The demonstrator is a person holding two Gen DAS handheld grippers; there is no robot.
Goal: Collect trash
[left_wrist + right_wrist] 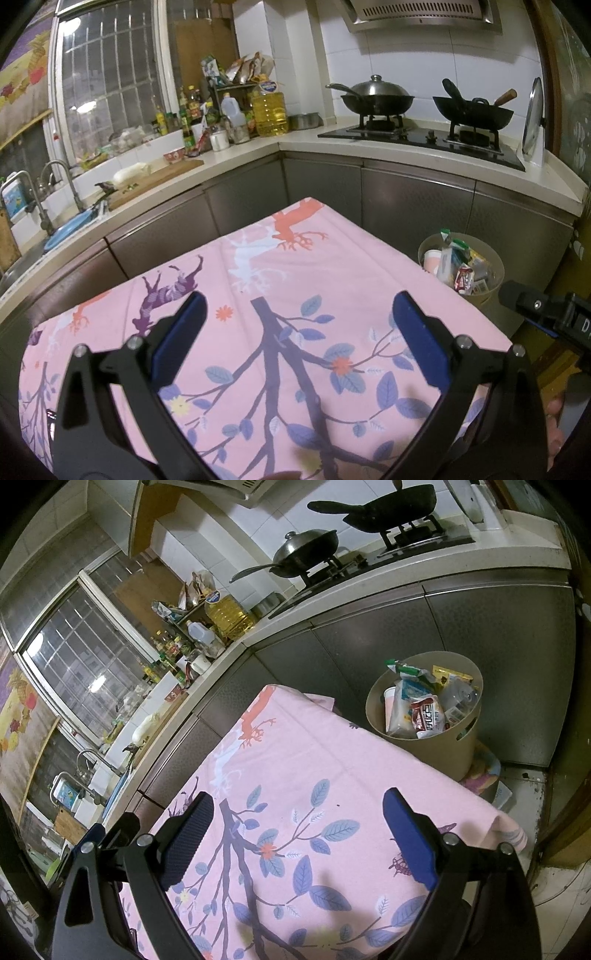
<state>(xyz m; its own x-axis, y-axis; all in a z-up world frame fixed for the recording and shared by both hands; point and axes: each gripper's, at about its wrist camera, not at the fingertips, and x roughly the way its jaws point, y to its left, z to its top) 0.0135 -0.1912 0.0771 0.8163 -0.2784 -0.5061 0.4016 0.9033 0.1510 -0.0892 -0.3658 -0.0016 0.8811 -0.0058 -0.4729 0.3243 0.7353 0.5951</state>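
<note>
Left hand-held gripper [297, 314]: fingers apart, empty, above pink-clothed worktop [332, 266]. Right hand-held gripper [299, 814]: likewise spread, empty. Trash [428, 710]: wrappers gathered in beige bin [436, 746] beside worktop, likely all collected.

The left hand-held gripper [299, 325] and the right hand-held gripper [299, 823] are held level, both jaws spread wide and empty.

Pink tablecloth [332, 280] with purple branches, blue leaves; beige bin [439, 746]

Red-white wrapper [428, 716] in bin [469, 738]: print illegible; nothing else readable
</note>
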